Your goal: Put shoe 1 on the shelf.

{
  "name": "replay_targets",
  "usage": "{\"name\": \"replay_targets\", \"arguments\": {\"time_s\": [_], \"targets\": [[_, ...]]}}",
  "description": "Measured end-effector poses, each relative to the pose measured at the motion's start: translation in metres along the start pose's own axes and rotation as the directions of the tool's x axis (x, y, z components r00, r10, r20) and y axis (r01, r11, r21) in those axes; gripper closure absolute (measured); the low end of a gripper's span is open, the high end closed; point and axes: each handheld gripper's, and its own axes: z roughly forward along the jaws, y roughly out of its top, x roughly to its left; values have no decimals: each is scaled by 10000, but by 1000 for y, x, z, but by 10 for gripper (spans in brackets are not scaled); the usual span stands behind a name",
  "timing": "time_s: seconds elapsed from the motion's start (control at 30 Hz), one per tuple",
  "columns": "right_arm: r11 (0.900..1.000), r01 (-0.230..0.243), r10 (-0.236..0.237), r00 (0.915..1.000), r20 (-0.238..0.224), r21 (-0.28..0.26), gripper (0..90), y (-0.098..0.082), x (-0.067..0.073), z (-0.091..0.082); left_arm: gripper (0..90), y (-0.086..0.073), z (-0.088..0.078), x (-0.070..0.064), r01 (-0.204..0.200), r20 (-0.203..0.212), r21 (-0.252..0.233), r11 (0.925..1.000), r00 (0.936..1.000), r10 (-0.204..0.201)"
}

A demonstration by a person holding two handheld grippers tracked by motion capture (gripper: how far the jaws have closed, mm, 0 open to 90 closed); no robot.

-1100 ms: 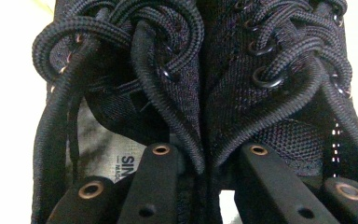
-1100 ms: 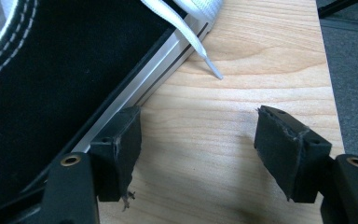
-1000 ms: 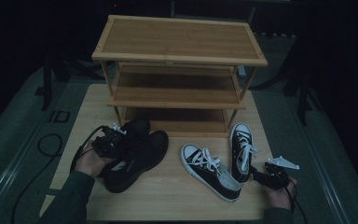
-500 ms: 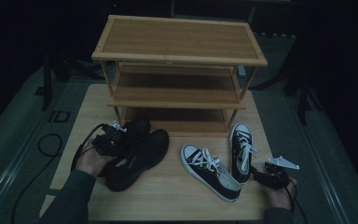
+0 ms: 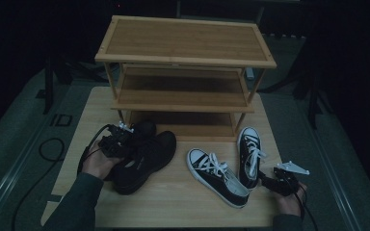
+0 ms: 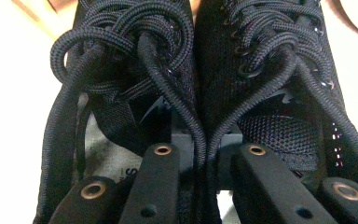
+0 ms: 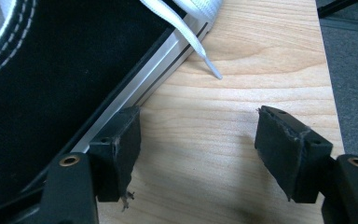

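Observation:
A pair of black lace-up shoes [image 5: 149,155] lies side by side on the table, left of centre. My left gripper [image 5: 134,144] reaches into their openings. In the left gripper view its jaws stand close together, one inside each black shoe [image 6: 261,70]. The left gripper [image 6: 205,151] pinches the two inner walls between them. Two black-and-white sneakers [image 5: 217,175] lie at the right. My right gripper [image 5: 270,182] rests low beside the nearer one. The right gripper [image 7: 198,135] stands open over bare wood, its left jaw against the sneaker's sole [image 7: 135,88].
A three-tier wooden shoe rack [image 5: 185,41] stands at the back of the wooden table [image 5: 173,204]. A white lace end [image 7: 205,58] lies on the wood ahead of the right gripper. The table's right edge [image 7: 331,93] is close by.
The left hand and the black shoes have shifted slightly up and to the right, toward the rack. The right gripper and the sneakers have stayed where they were.

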Motion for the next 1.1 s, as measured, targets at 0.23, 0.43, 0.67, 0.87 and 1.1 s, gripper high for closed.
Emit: {"name": "replay_targets", "arguments": {"time_s": [0.23,0.43,0.67,0.87,1.1], "targets": [[10000,-14,14,10000,18,9,305,0,0,0,839,8,-1,-4,25,-153,-141,9999,9999,-28],[10000,-16,16,10000,18,9,305,0,0,0,842,13,-3,-6,36,-225,-253,9997,9997,-42],[10000,-18,18,10000,22,13,305,0,0,0,842,20,1,-8,30,-244,-273,9996,9997,-37],[10000,-15,15,10000,18,8,305,0,0,0,842,27,5,-11,4,-353,-260,9997,9994,-13],[10000,-27,27,10000,13,16,304,0,0,0,841,38,13,-16,61,-463,-274,9996,9989,-74]]}}
